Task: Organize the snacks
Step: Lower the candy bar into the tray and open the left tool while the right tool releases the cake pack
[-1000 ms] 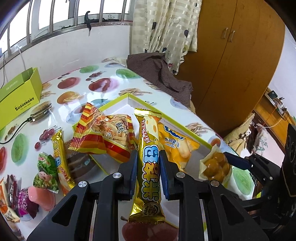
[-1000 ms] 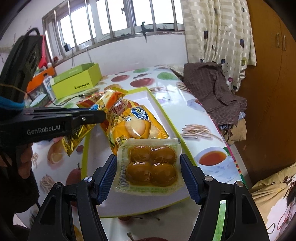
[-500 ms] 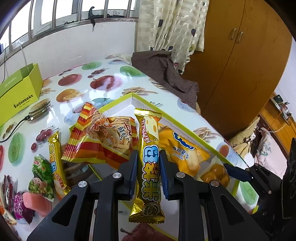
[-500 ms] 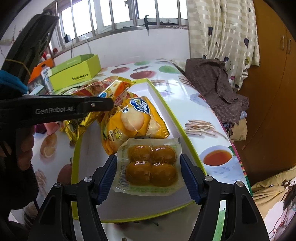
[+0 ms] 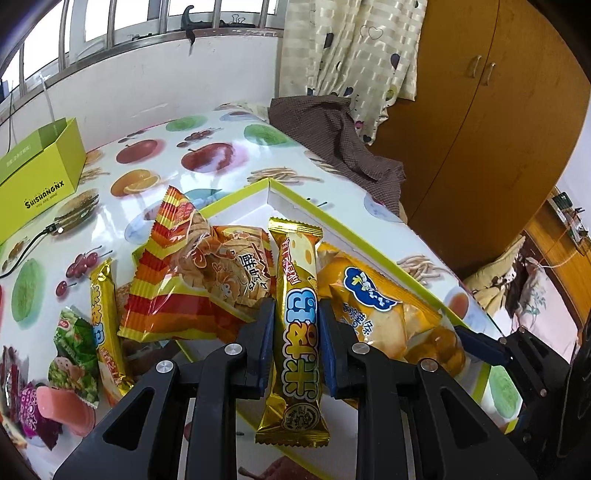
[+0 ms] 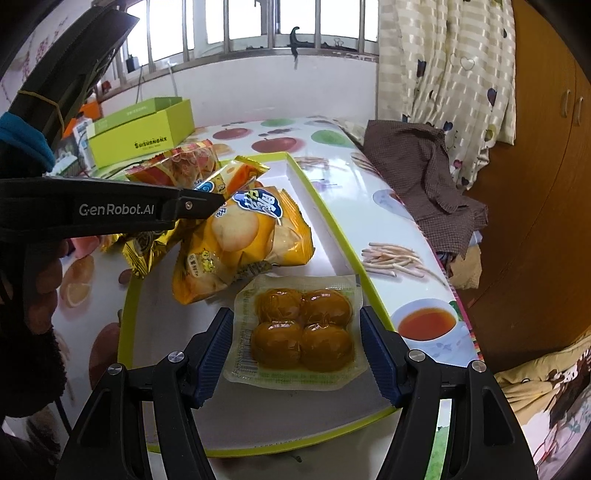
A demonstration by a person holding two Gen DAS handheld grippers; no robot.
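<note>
Gold snack bars (image 5: pixel 297 317): two; orange bags (image 5: pixel 207 284): two; egg pack (image 6: pixel 301 330): one.

A barred window (image 6: pixel 258 26) runs across the upper left of both views and admits bright daylight above a white wall (image 5: pixel 147 77). A cream checked curtain (image 5: pixel 354 48) with heart motifs hangs at upper centre, beside a brown wooden wardrobe (image 5: pixel 480 129) with paired handles filling the upper right. The table (image 5: pixel 207 155), centre frame, carries a glossy fruit-printed cover, with a brown checked cloth (image 6: pixel 424 173) draped over its far right edge and patterned bedding (image 6: pixel 546 384) at lower right.
</note>
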